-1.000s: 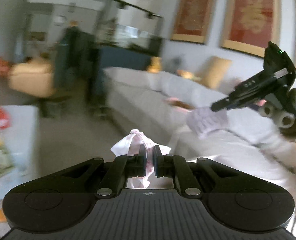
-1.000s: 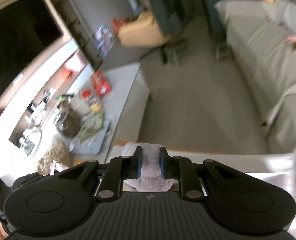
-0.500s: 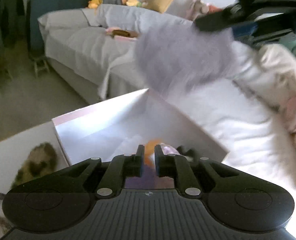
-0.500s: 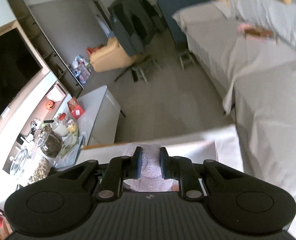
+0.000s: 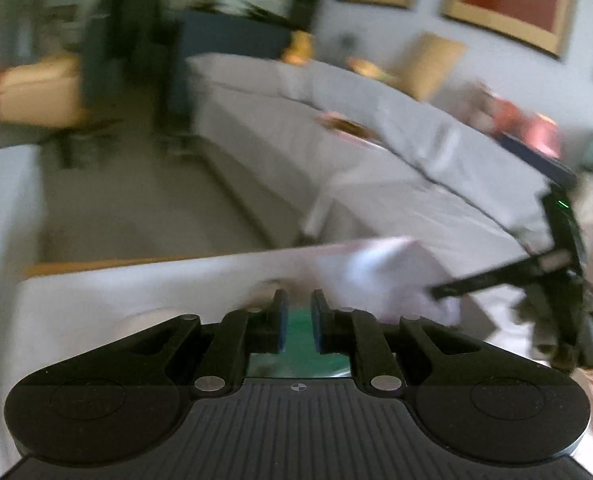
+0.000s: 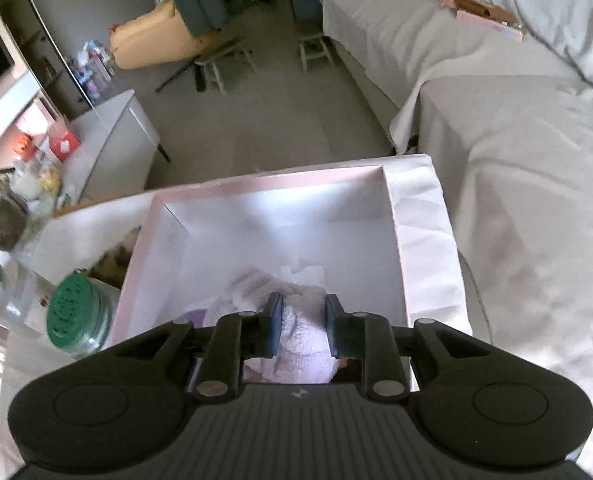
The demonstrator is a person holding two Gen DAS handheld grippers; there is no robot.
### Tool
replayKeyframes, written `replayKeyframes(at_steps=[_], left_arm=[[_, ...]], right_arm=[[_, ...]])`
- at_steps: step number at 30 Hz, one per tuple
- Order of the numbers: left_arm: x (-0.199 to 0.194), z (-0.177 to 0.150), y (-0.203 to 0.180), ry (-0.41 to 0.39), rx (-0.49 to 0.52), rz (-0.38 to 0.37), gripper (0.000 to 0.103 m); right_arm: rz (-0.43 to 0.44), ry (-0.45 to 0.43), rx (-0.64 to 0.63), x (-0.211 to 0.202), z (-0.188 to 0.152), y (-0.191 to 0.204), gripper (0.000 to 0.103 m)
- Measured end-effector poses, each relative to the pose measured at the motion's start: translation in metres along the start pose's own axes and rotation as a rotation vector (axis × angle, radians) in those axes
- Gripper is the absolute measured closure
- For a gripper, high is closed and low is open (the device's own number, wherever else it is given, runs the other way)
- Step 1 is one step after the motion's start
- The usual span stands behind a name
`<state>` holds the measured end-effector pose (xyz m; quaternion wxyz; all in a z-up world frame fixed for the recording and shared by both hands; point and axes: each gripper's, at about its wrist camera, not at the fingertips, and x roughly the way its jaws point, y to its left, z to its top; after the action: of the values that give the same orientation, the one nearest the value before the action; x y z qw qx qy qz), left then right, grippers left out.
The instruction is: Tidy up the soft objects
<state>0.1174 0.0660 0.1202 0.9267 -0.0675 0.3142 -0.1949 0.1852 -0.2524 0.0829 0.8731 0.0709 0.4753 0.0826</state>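
In the right wrist view an open pink-rimmed white box [image 6: 396,240] sits on a white-covered table. My right gripper [image 6: 300,324] is shut on a pale lilac fuzzy cloth [image 6: 302,344], held just over the near part of the box. More soft pieces [image 6: 252,284] lie on the box floor. The left wrist view is blurred. My left gripper [image 5: 296,320] has its jaws narrowly apart with nothing between them; a green lid shows below. The right gripper [image 5: 536,272] also shows there at right, beside the box [image 5: 380,272].
A glass jar with a green lid [image 6: 78,316] stands left of the box. A mottled fuzzy item [image 6: 116,256] lies against the box's left wall. A grey sofa [image 6: 516,140] runs along the right. A cluttered side table [image 6: 108,136] is at left.
My left gripper let go of the pink-white cloth it held a second ago and swung away from the box. My right gripper moved the lilac cloth over the box.
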Motion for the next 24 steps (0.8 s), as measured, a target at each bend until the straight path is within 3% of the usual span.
replayKeyframes(at_steps=[2,6,9,13,15,19,24], left_arm=[[-0.020,-0.010,0.021,-0.020,-0.044,0.050,0.089],[-0.047,-0.029,0.050,-0.034,-0.065,0.112,0.089],[-0.059,-0.040,0.070,-0.054,-0.099,0.140,0.089],[-0.062,-0.052,0.091,-0.040,-0.098,0.120,0.089],[-0.058,-0.060,0.095,-0.019,-0.065,0.119,0.089],[-0.058,-0.078,0.112,0.011,-0.095,0.088,0.089],[-0.062,-0.089,0.121,-0.003,-0.106,0.045,0.089]], right_arm=[[-0.022,-0.005,-0.024,-0.003,-0.001,0.005,0.072],[-0.029,-0.095,-0.064,-0.038,0.004,0.025,0.041],[-0.010,-0.183,-0.115,-0.068,0.008,0.054,0.038],[0.029,-0.206,-0.199,-0.085,0.006,0.104,0.035],[0.063,-0.182,-0.246,-0.082,0.000,0.129,0.035],[0.142,-0.084,-0.335,-0.067,-0.018,0.171,0.035],[0.189,0.090,-0.218,-0.039,0.008,0.194,0.035]])
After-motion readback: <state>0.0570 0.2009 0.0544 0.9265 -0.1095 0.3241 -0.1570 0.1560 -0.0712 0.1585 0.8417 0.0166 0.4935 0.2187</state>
